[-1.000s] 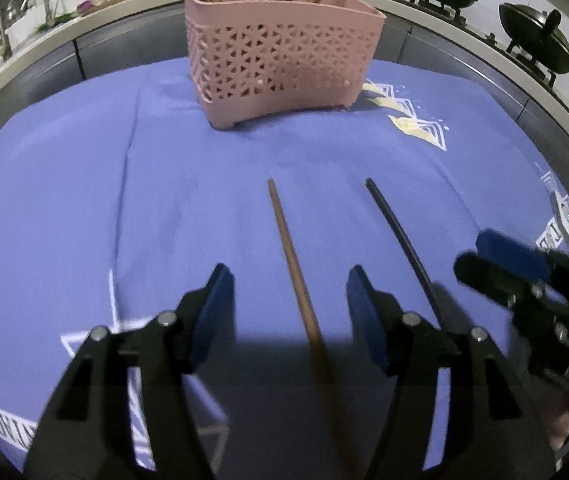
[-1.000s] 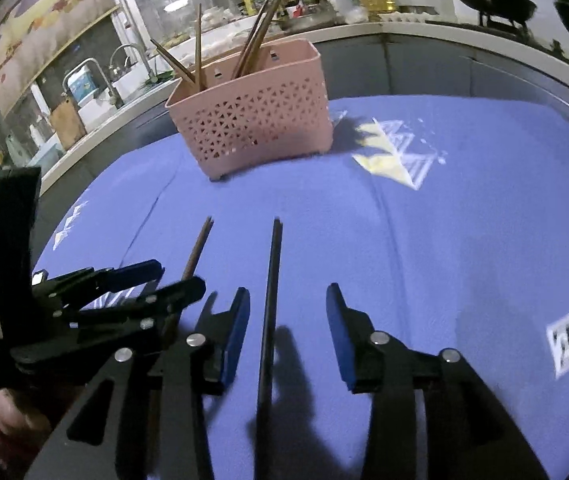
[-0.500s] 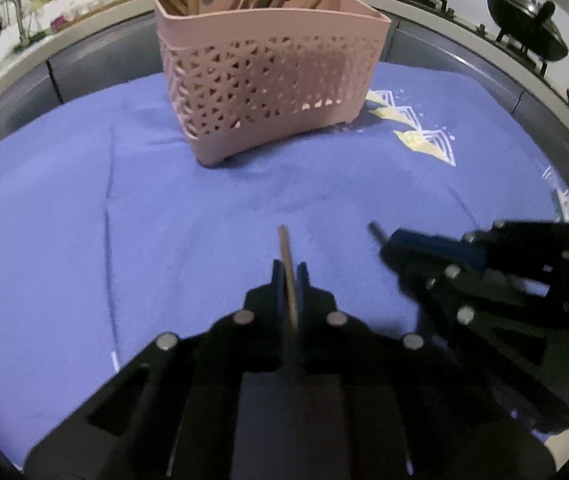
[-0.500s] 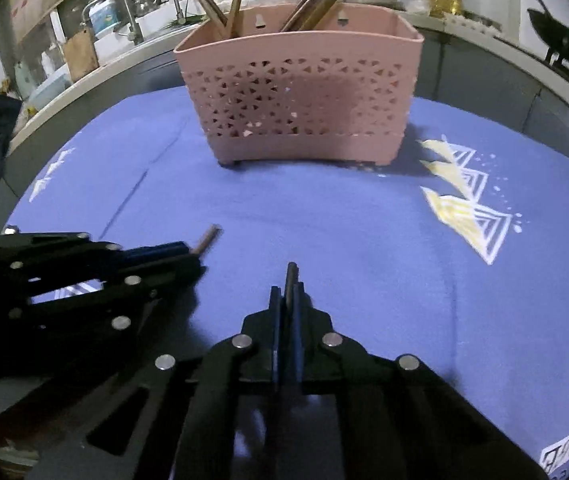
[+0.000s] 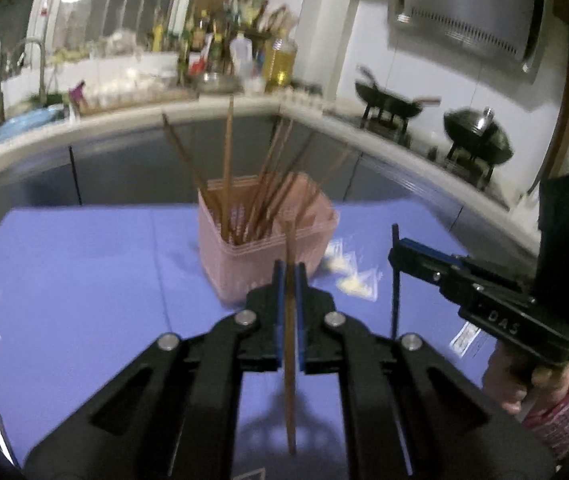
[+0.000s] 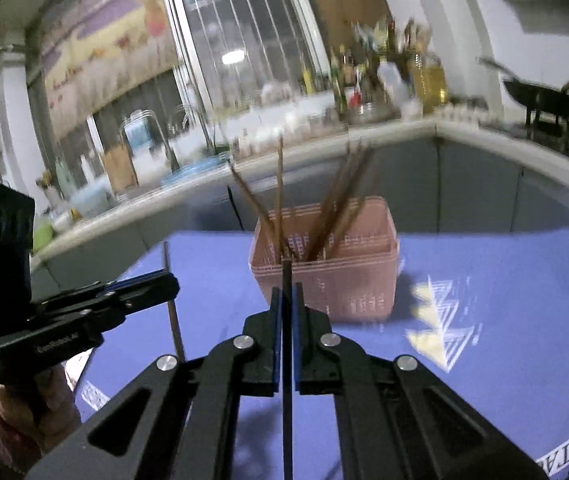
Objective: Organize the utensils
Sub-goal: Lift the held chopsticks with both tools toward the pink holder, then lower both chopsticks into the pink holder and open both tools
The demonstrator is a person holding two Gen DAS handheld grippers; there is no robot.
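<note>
A pink perforated basket (image 5: 244, 256) (image 6: 364, 280) stands on the blue cloth with several brown chopsticks leaning in it. My left gripper (image 5: 289, 276) is shut on a brown chopstick (image 5: 290, 360) and holds it upright above the cloth, short of the basket. My right gripper (image 6: 287, 300) is shut on a black chopstick (image 6: 287, 400), also upright and lifted. In the left wrist view the right gripper (image 5: 398, 254) shows at the right with the black chopstick (image 5: 395, 304). In the right wrist view the left gripper (image 6: 166, 284) shows at the left with the brown chopstick (image 6: 174, 320).
The blue cloth (image 5: 84, 272) (image 6: 504, 320) covers the table. A kitchen counter (image 5: 124, 116) with bottles and a sink runs behind. Two woks (image 5: 388, 106) sit on burners at the back right.
Both grippers closed on their chopsticks on the cloth, then lifted them and tilted up, so the chopsticks now stand upright in the air before the basket.
</note>
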